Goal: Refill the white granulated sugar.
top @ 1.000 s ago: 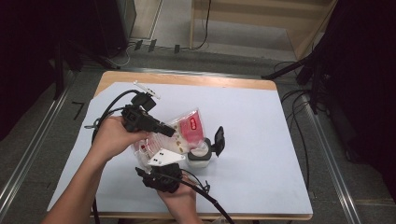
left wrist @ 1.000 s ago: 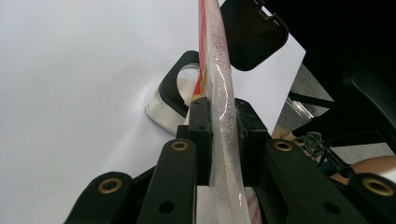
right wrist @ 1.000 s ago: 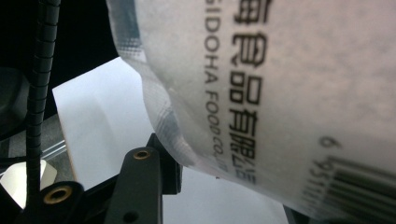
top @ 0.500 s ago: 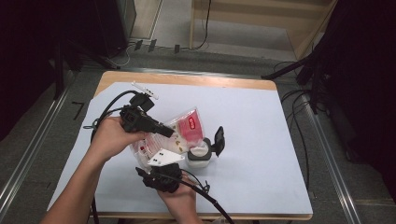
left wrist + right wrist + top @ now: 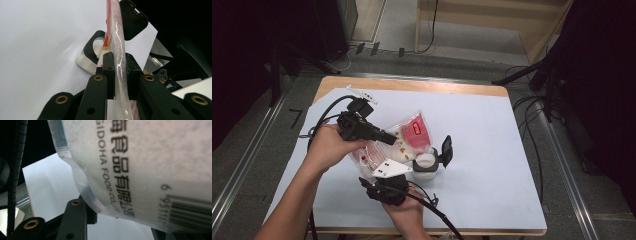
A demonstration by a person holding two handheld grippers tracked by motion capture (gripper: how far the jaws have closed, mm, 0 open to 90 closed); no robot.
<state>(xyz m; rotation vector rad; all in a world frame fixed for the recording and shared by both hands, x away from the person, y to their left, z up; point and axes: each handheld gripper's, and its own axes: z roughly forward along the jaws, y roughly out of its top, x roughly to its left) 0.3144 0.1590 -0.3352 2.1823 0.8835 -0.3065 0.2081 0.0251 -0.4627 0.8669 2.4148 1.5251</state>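
Observation:
A clear food bag (image 5: 409,135) with a red label is tilted over a small glass jar (image 5: 426,167) whose black flip lid (image 5: 446,150) stands open. My left gripper (image 5: 392,140) is shut on the bag's edge; in the left gripper view both pads clamp the bag (image 5: 117,37) edge-on, with the jar (image 5: 87,58) and lid (image 5: 132,20) beyond. My right gripper (image 5: 408,176) reaches up from the near edge to the jar's left side. In the right gripper view the printed bag (image 5: 140,165) hangs across its jaws and hides their tips.
The table (image 5: 492,130) is covered with a white sheet and has a wooden rim at the back. Black cables trail from both grippers, one over the far left of the table (image 5: 332,107). A small white strip (image 5: 360,92) lies near the back left corner.

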